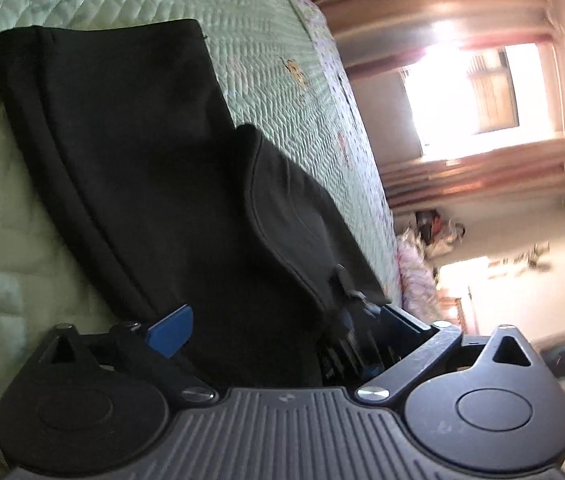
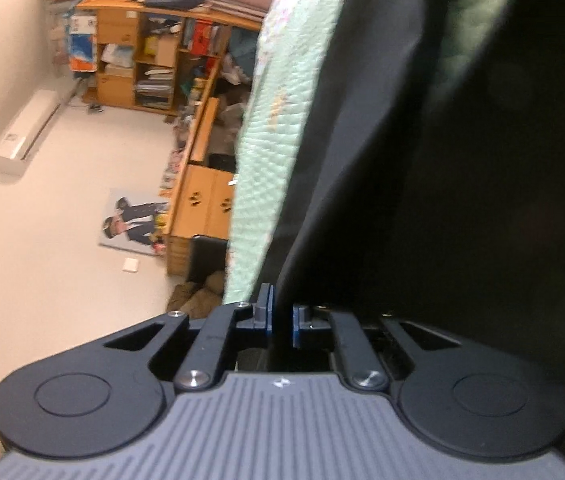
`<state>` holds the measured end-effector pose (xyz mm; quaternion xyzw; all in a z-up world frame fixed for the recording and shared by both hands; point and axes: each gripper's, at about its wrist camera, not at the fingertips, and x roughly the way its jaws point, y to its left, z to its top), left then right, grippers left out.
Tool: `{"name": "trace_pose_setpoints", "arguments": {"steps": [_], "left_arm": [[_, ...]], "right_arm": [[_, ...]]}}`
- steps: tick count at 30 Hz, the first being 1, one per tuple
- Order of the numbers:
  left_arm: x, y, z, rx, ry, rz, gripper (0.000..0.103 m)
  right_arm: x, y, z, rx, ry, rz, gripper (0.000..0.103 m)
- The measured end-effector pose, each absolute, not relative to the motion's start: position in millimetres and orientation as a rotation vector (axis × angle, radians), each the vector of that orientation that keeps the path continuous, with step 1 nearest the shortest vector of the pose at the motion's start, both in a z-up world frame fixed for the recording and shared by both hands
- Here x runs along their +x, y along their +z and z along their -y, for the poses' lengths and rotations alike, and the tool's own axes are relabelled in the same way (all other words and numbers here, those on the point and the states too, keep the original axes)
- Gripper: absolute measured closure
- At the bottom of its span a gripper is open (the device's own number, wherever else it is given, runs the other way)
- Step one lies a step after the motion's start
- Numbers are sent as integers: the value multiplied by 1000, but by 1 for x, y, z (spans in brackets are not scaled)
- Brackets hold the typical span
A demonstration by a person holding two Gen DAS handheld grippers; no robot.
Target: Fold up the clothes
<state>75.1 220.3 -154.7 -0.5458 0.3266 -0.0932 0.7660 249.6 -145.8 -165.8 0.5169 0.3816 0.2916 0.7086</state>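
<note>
One garment (image 1: pixel 130 160) edge between right fingers (image 2: pixel 268 312)

A pale mint quilted bedspread (image 1: pixel 266 60) with a stitched herringbone pattern covers the bed, filling the left wrist view from nine to twelve o'clock. At three o'clock a bright sunlit window (image 1: pixel 478 92) glares between cream walls. In the right wrist view, an orange-brown wooden shelf unit (image 2: pixel 146 52) crammed with boxes and papers stands at eleven o'clock, a white wall-mounted air conditioner (image 2: pixel 28 130) at nine o'clock.
</note>
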Motion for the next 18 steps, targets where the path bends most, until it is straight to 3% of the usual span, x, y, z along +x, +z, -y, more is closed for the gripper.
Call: {"name": "trace_pose_setpoints", "arguments": {"steps": [14, 16, 17, 18], "left_arm": [[137, -193, -191, -1658, -290, -627, 1], [144, -191, -189, -1613, -256, -595, 10], [151, -184, -189, -1528, -263, -607, 28], [158, -178, -188, -1444, -270, -618, 65]], "right_arm": [[244, -125, 157, 1232, 723, -792, 93], [243, -123, 159, 1200, 713, -795, 94], [241, -122, 160, 1179, 708, -798, 93], [240, -122, 161, 1160, 703, -801, 94]]}}
